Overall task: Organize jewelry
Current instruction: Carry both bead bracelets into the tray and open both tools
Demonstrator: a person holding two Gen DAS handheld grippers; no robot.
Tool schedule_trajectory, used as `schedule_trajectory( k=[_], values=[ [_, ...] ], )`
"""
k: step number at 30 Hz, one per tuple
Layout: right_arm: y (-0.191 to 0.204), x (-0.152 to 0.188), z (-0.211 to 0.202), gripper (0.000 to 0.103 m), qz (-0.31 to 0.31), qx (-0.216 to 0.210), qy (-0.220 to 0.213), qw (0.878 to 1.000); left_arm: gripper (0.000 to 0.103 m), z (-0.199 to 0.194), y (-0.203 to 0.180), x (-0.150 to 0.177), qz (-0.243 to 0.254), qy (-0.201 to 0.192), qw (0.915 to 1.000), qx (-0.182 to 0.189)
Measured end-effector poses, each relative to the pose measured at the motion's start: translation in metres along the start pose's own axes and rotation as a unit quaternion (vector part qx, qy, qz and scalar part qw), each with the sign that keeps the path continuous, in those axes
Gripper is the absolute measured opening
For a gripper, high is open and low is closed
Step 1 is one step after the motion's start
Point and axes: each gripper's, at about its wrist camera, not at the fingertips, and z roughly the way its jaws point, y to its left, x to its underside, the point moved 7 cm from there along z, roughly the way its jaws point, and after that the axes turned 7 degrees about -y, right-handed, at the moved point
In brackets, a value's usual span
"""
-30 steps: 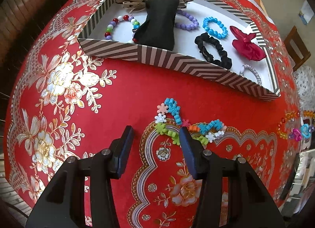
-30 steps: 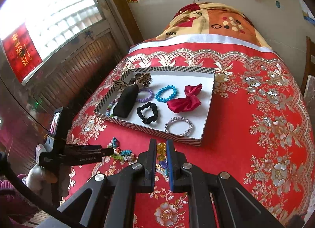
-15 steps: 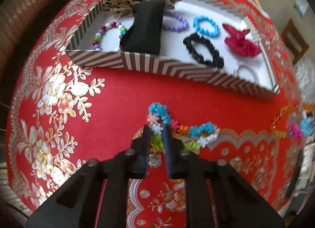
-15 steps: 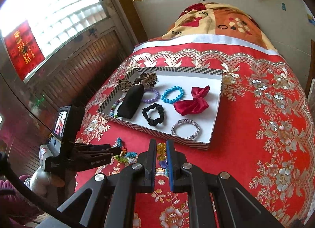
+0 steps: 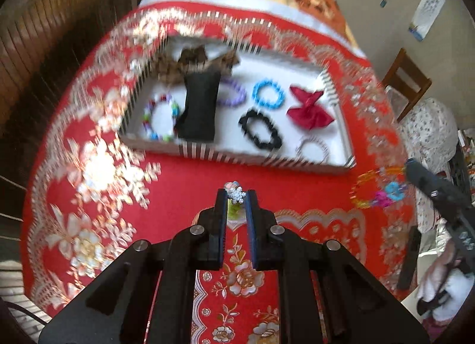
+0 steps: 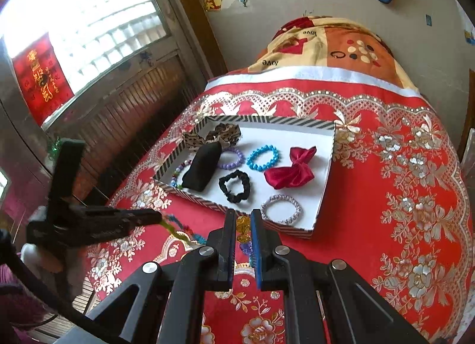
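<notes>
The left gripper (image 5: 236,195), pressed together on the snowflake bracelet (image 5: 236,194), carries it above the tablecloth (image 5: 184,183) toward the tray's (image 5: 258,161) near edge, needing a free spot inside, while the right gripper (image 6: 241,226) pinches the amber bead bracelet (image 6: 242,226).

The right gripper (image 6: 243,219) hangs nearly closed over the red-clothed bench (image 6: 386,225), just before the striped tray (image 6: 325,172); the left gripper (image 6: 158,217) lifts what seems a colourful bead strand (image 6: 178,232).
</notes>
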Motion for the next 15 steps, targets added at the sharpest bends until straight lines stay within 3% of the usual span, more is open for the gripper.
schedule_trajectory(
  k=[7,15],
  values=[
    [0.003,-0.019,-0.004,0.009,-0.008,-0.004,-0.013,1.0,0.011,-0.036,0.001,-0.037,0.015,-0.044,0.9989,-0.002],
    [0.0,-0.043,0.004,0.009,-0.015,0.003,-0.022,1.0,0.011,-0.029,-0.005,-0.071,0.026,-0.061,0.9978,-0.006]
  ],
)
